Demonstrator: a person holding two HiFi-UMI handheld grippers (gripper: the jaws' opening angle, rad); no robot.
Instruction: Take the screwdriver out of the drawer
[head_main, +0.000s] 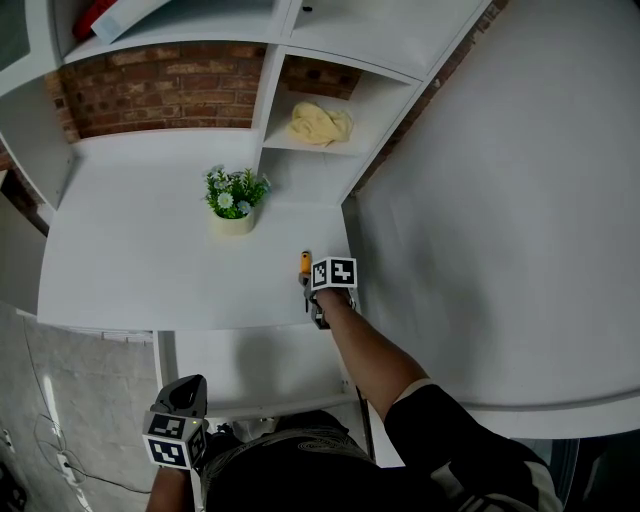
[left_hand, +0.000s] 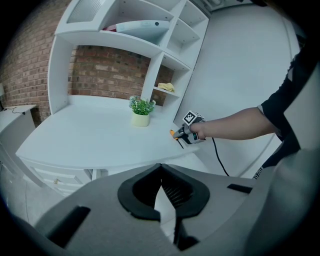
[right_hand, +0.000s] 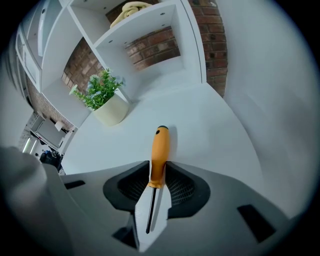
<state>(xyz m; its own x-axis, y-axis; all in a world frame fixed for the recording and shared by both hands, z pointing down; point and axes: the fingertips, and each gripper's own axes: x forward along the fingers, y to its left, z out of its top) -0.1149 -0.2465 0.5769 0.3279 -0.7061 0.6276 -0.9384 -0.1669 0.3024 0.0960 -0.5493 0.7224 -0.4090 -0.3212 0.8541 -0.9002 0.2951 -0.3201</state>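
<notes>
R claw (right_hand: 159, 170) wide open, astride the screwdriver (right_hand: 159, 150) but not gripping it. The tool lies flat on desk (head_main: 150, 260) nr right edge, towards front, handle pointing away. L claw (left_hand: 161, 167) closed, empty, held low off desk's front edge. Step: prob. put-down/release, fetch looks done. Next: draw R claw straight back w/o nudging the tool.

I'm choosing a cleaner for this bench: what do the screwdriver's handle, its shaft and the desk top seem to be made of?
The screwdriver handle is probably plastic: smooth, uniform orange, black end cap, soft sheen. The shaft is likely metal: thin, straight, dark. The desk top is white, matte and even, no grain visible; painted wood or laminate, cannot tell which.
</notes>
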